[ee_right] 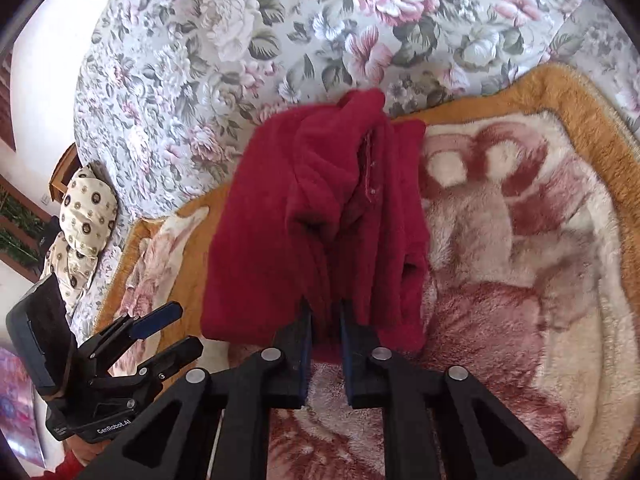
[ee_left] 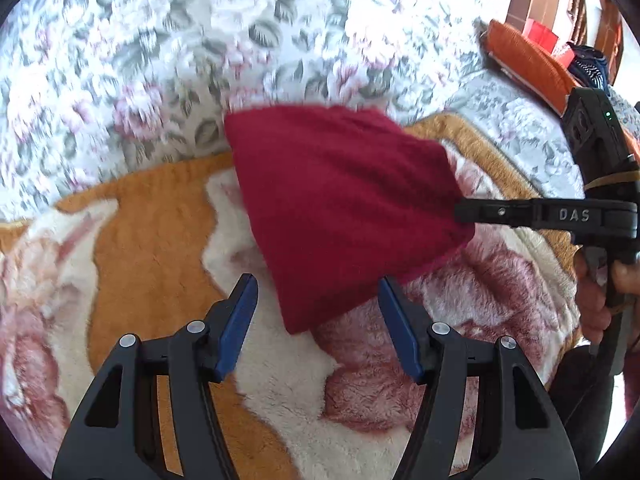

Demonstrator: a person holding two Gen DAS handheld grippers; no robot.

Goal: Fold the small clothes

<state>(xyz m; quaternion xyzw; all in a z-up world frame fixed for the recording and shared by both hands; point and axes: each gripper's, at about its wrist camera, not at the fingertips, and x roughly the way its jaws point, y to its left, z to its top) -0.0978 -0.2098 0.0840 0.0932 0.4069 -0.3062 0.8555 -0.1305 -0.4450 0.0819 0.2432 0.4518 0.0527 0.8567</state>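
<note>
Crimson fleece, a small folded garment (ee_right: 316,220), hangs bunched from the right gripper (ee_right: 325,320), whose two blue-padded fingers pinch its near edge; the cloth drapes away from the grip and its lower folds appear to meet the plush blanket (ee_right: 520,240) beneath. That blanket, orange-bordered with cream and rose patches, lies on a floral bedspread (ee_right: 240,40), and the garment sits across its far edge, where the orange border meets the flowers. The left gripper (ee_left: 318,292) hovers just beside the garment's near corner with its fingers spread apart and nothing between them. A patterned pillow (ee_right: 86,208) rests at the bedspread's left edge.
</note>
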